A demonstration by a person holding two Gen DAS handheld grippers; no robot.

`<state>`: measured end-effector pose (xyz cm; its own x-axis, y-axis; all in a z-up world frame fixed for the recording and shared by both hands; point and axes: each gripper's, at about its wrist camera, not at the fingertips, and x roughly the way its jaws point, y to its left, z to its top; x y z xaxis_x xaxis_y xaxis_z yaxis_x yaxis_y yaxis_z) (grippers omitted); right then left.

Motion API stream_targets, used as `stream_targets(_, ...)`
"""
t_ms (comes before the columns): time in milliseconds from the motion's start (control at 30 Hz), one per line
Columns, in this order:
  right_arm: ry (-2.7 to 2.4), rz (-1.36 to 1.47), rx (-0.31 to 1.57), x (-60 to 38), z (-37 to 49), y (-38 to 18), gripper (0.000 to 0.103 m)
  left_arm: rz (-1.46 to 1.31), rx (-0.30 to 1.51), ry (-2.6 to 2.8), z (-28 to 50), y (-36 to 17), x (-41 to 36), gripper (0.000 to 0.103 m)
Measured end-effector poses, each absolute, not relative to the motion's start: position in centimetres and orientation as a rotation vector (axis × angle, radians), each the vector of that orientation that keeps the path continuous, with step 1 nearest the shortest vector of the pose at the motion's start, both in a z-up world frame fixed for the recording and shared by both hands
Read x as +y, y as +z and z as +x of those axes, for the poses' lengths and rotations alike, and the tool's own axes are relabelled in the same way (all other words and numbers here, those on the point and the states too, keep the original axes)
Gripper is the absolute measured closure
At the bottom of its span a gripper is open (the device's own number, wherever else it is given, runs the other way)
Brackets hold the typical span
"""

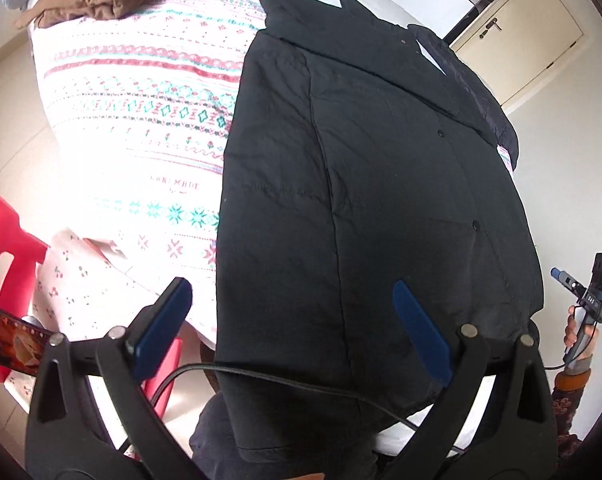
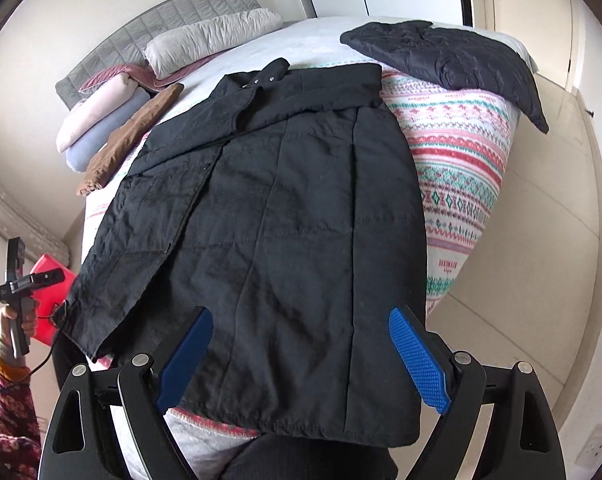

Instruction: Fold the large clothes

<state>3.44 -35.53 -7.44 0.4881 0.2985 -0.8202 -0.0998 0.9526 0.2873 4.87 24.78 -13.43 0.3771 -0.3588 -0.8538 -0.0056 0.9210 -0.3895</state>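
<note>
A large black padded coat [image 1: 373, 184] lies flat on the patterned bedspread [image 1: 141, 112], collar at the far end, hem hanging over the near edge. It also shows in the right wrist view [image 2: 285, 216], with one side folded over the front. My left gripper [image 1: 293, 300] is open and empty above the hem. My right gripper [image 2: 301, 328] is open and empty above the hem too. The right gripper appears at the right edge of the left wrist view [image 1: 585, 300]; the left gripper appears at the left edge of the right wrist view [image 2: 21, 280].
A folded dark jacket [image 2: 453, 60] lies at the bed's far right corner. A brown folded garment [image 2: 133, 136], folded blankets [image 2: 101, 112] and a pillow [image 2: 209, 36] lie near the headboard. A red plastic stool [image 1: 5, 248] stands left of the bed. A door [image 1: 521, 40] is beyond.
</note>
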Motion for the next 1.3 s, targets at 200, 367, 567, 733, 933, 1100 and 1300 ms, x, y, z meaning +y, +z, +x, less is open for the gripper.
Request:
stream_targets(200,0.208,0.369,1.087,-38.8,2.2,-9.8,0.012,-0.393,1.198,-0.253,3.3,-14.4,25.7,0.004)
stream_targets(367,0.189,0.418,1.092,-40.2,1.7,-9.7,0.012,-0.324,1.147,-0.157,2.0,-9.4,29.1,0.005)
stream_targets(567,0.180,0.376,1.074,-40.3,1.6,-8.0,0.012,-0.277,1.014,-0.100,-1.3,-2.9,32.2,0.004)
stream_targets(733,0.185,0.401,1.084,-40.3,2.2,-9.0,0.012,-0.332,1.089,-0.176,-0.8,-7.6,30.1,0.004)
stream_targets(933,0.183,0.461,1.121,-40.6,2.2,-11.4,0.012,-0.400,1.257,-0.244,1.4,-17.0,26.3,0.011)
stream_targets(1100,0.172,0.519,1.145,-41.8,1.9,-13.1,0.012,-0.491,1.295,-0.313,2.4,-19.4,25.5,0.024)
stream_targets(1300,0.224,0.693,1.177,-42.6,2.2,-15.6,0.012,-0.588,1.302,-0.418,2.1,-19.5,24.8,0.054)
